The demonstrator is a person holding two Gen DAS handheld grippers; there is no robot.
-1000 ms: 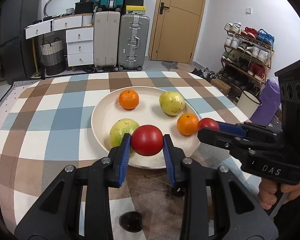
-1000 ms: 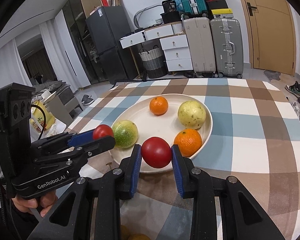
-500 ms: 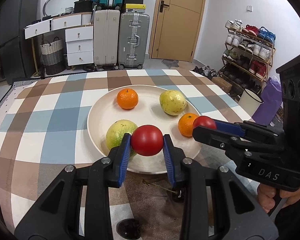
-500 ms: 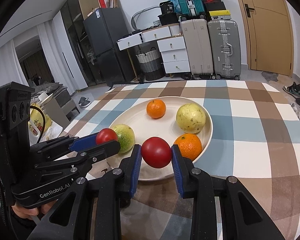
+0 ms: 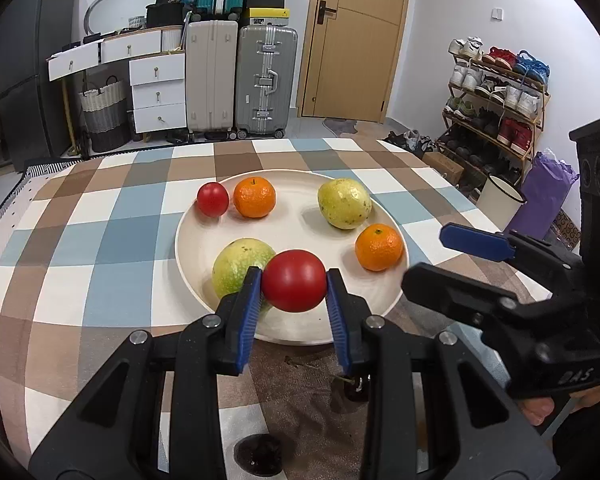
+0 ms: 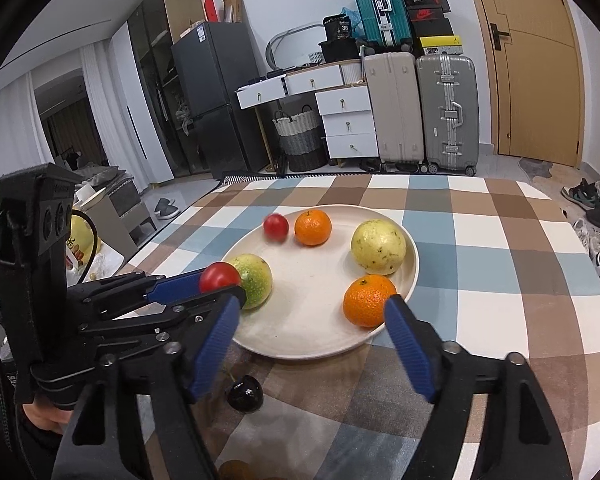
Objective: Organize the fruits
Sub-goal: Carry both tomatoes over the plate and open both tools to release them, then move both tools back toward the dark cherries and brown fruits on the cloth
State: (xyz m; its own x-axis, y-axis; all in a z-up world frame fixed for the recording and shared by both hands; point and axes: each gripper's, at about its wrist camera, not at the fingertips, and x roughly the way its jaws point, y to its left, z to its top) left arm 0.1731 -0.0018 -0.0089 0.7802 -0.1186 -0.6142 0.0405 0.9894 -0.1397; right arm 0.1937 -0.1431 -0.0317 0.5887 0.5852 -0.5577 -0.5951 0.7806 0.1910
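This is a lived-in room of a home, used for both dining and storage. A worktop (image 5: 100,240) covered in a checked brown, blue and white cloth fills the foreground. Against the far wall stand hard-shell suitcases (image 5: 266,80), with a teal one (image 6: 380,4) and shoe boxes (image 6: 428,12) stacked above, beside a white chest of drawers (image 5: 158,92) and a woven laundry basket (image 6: 298,136). A tall dark fridge (image 6: 208,100) stands to the left, a wooden door (image 5: 358,36) to the right, and an open rack (image 5: 496,92) holds many shoes.
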